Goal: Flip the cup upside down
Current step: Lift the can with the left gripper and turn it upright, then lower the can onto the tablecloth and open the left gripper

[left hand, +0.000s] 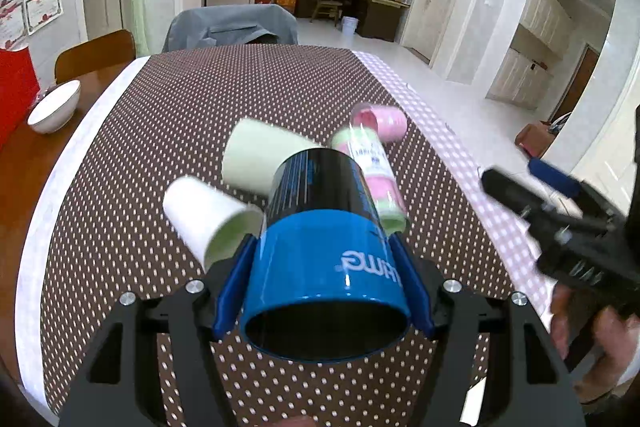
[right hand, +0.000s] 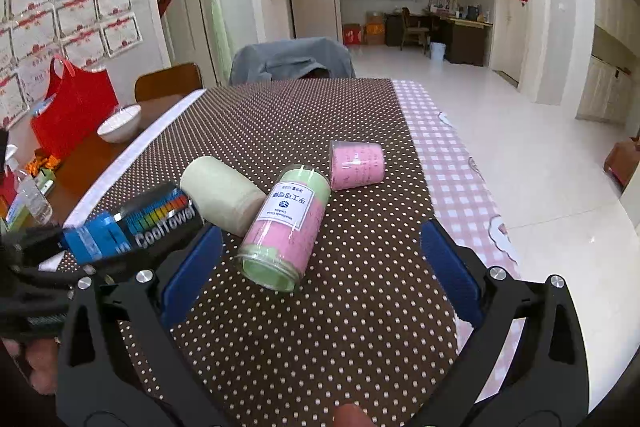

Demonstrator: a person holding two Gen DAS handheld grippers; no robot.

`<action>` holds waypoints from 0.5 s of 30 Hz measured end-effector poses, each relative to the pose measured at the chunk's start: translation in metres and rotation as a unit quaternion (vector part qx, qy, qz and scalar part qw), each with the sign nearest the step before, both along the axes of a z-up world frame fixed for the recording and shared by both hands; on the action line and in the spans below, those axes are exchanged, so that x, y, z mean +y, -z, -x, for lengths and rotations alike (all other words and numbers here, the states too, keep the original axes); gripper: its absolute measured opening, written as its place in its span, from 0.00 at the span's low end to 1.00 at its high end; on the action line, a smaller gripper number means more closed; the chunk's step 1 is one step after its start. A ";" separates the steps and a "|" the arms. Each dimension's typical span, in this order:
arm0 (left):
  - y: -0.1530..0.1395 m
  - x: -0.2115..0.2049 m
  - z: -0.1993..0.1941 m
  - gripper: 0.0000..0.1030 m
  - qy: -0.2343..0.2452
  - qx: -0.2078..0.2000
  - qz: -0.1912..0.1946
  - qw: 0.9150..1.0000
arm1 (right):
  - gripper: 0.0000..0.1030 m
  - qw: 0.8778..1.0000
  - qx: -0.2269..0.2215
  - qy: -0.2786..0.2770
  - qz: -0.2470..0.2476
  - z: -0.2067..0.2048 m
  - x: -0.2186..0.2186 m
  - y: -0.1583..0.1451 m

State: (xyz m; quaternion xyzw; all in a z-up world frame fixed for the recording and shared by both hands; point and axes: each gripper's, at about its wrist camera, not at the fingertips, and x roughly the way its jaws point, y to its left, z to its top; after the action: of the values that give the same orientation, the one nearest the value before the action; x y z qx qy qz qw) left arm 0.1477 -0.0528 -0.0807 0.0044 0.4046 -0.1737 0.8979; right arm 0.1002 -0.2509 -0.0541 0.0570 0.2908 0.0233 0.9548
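A dining table covered by a brown cloth with white dots (left hand: 200, 99) fills both wrist views. At the far left edge, on bare wood, sits a white bowl (left hand: 54, 107) beside a red bag (right hand: 74, 111). On the cloth's middle lie 2 paper cups on their sides: a white one (left hand: 208, 219) with its mouth toward the near edge, and a pale green one (left hand: 260, 159) just behind it. The left gripper (left hand: 324, 271) is clamped on the blue and black cup (left hand: 324, 247), its 2 blue fingers (left hand: 236, 287) pressing either side of the blue band near the rim. The cup is lifted above the cloth near the middle of the table, tilted, with its long axis running away from the gripper: open mouth toward the camera, closed base pointing to the far edge. The coming flip likely turns on this axis; the wrist must roll until the mouth faces down. Right of it lies a clear jar (right hand: 286, 227) of pink and green contents on its side, with a smaller pink jar (right hand: 356, 165) behind, toward the right edge. The right gripper (right hand: 320, 267) hovers nearby, wide open and empty, above the cloth's near right part.
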 end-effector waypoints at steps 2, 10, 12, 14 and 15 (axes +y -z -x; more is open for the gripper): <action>0.010 -0.003 0.007 0.64 -0.002 0.002 -0.001 1.000 | 0.94 1.000 0.002 0.004 -0.004 0.004 -0.003 0.003; 0.063 -0.002 -0.001 0.64 -0.027 0.035 -0.011 0.999 | 0.94 0.999 0.027 0.015 -0.011 0.007 -0.011 0.022; 0.065 -0.001 0.000 0.64 -0.033 0.029 -0.015 0.999 | 0.94 0.999 0.030 0.014 -0.013 0.007 -0.010 0.024; 0.064 -0.003 0.005 0.69 -0.030 0.018 -0.034 0.999 | 0.94 0.999 0.033 0.012 -0.014 0.007 -0.010 0.027; 0.062 -0.003 0.011 0.78 -0.029 0.009 -0.040 0.999 | 0.94 0.999 0.034 0.011 -0.015 0.006 -0.009 0.027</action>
State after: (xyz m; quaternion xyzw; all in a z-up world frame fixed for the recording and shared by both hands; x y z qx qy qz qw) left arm 0.1367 -0.0558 -0.1429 0.0269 0.4189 -0.1316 0.8980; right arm 0.0938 -0.2601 -0.0815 0.0755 0.3222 0.0157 0.9435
